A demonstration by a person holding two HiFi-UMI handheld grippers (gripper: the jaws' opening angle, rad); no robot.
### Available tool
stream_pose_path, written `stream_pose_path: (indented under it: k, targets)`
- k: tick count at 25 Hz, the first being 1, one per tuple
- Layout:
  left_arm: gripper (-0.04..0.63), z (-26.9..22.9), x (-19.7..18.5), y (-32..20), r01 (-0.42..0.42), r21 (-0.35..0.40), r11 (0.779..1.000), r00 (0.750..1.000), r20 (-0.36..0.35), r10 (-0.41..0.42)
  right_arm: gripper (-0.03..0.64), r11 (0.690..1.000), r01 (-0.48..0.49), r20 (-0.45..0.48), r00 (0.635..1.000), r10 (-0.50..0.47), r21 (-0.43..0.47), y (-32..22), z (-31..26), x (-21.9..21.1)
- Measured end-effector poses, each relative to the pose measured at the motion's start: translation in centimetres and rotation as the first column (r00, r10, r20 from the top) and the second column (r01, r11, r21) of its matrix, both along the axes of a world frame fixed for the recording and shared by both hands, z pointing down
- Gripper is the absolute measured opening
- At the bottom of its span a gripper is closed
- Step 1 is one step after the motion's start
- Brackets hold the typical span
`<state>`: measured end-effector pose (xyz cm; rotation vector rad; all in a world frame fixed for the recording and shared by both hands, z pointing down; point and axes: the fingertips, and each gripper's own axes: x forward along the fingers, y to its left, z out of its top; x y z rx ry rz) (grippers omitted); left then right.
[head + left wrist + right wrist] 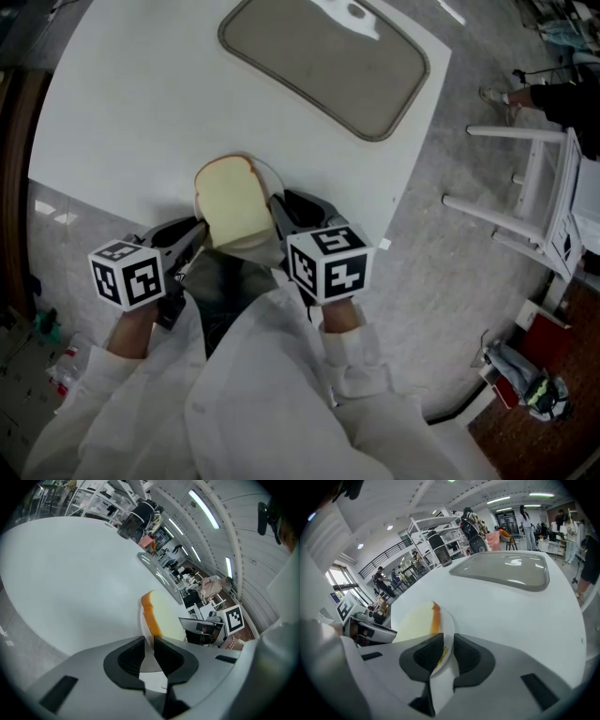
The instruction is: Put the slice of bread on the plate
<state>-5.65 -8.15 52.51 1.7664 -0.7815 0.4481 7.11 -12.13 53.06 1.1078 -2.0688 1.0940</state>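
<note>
The slice of bread (232, 202) lies flat on the white plate (269, 175), covering most of it, with the brown crust facing away from the person. The plate sits at the near edge of the white surface (141, 103) and partly overhangs it; whether it rests on the surface cannot be determined. The left hand-held gripper (199, 234) has its jaws closed on the left rim of the plate, and the rim shows between its dark pads (131, 656). The right hand-held gripper (279, 211) is likewise clamped on the right rim, which passes between its pads (429, 656). A grey tray (323, 61) lies at the far side of the surface, well apart from the plate.
</note>
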Motion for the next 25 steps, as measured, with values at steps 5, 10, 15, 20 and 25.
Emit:
stream_pose_path:
  k: [5, 10, 15, 20, 25]
  targets:
    - [0.064, 0.3, -0.2, -0.3, 0.005, -0.013, 1.0, 1.0, 0.03, -0.005, 0.075, 1.0, -0.02, -0.02, 1.0, 0.019, -0.018, 0.0, 0.3, -0.1]
    - [0.064, 0.6, 0.0, 0.2, -0.012, -0.031, 0.999, 1.0, 0.026, 0.013, 0.075, 0.998, -0.035, -0.043, 0.999, 0.033, -0.05, 0.3, 0.6, 0.1]
    - [0.064, -0.3, 1.5, 0.5, -0.026, -0.012, 1.0, 0.999, 0.036, 0.026, 0.074, 0.997, -0.047, -0.039, 0.998, 0.045, -0.055, 0.9, 0.0, 1.7]
    - [0.064, -1.0, 2.1, 0.4, -0.038, 0.008, 0.999, 0.999, 0.039, 0.038, 0.074, 0.998, -0.061, -0.033, 0.998, 0.06, -0.032, 0.9, -1.0, 2.3]
    - [0.064, -2.1, 3.2, 0.2, -0.05, 0.04, 0.998, 0.998, 0.025, 0.049, 0.074, 0.996, -0.082, -0.019, 0.997, 0.081, -0.022, 1.4, -1.7, 3.5]
